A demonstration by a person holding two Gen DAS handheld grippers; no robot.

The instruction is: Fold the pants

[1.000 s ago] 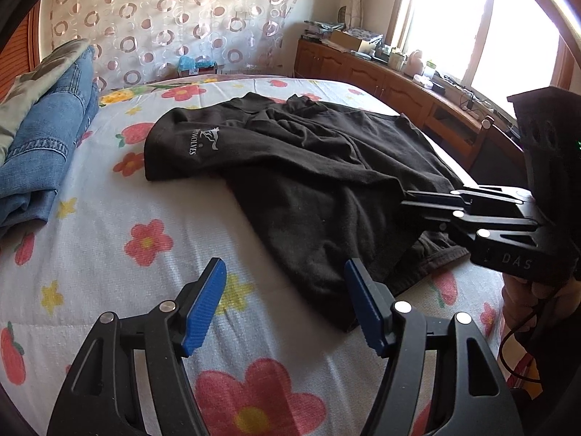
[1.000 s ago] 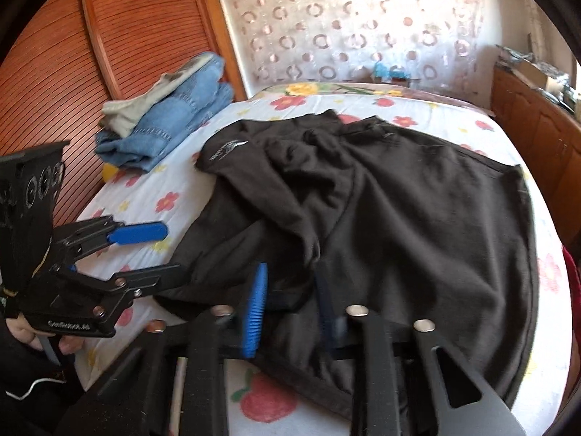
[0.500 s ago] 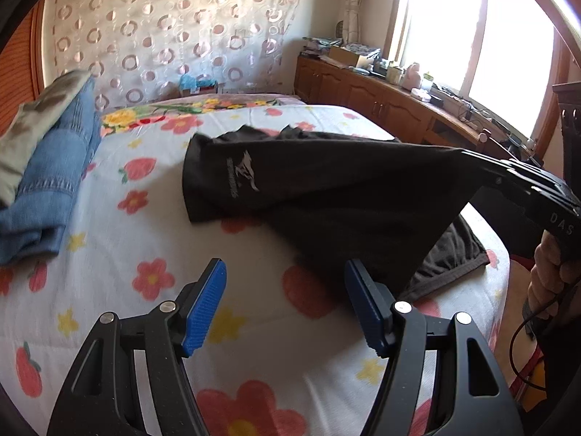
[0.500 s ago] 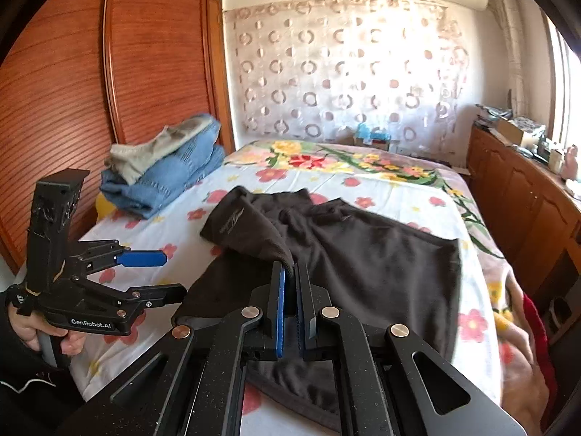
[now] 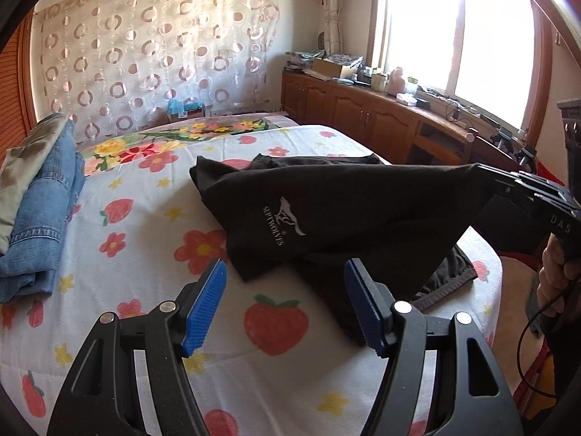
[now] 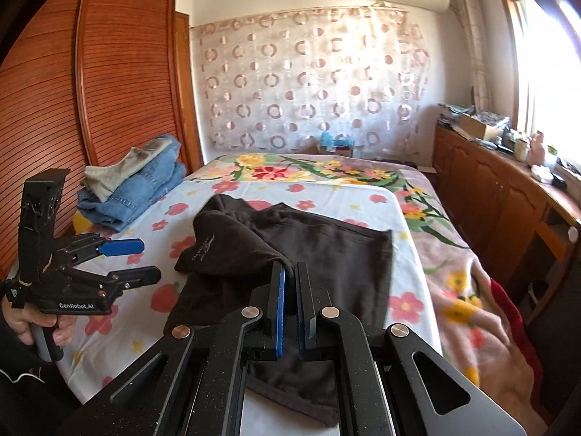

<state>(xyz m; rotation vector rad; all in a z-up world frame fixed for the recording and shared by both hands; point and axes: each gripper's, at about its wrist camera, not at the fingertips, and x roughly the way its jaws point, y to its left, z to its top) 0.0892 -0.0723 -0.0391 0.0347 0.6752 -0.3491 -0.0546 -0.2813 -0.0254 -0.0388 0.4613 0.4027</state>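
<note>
right tongs (image 6: 288,279) clamp pants (image 5: 356,214) | logo seemingly "SEPTWOLVES", left view

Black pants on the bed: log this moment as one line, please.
right gripper: shut on black pants, edge lifted | left gripper: open, empty | rest of pants on floral bedsheet

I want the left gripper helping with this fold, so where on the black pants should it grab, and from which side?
Probably the loose near corner of the black pants, just below the white logo. The open left gripper can come in low from the near bed edge; that corner lies flat while the right gripper lifts the other end.
</note>
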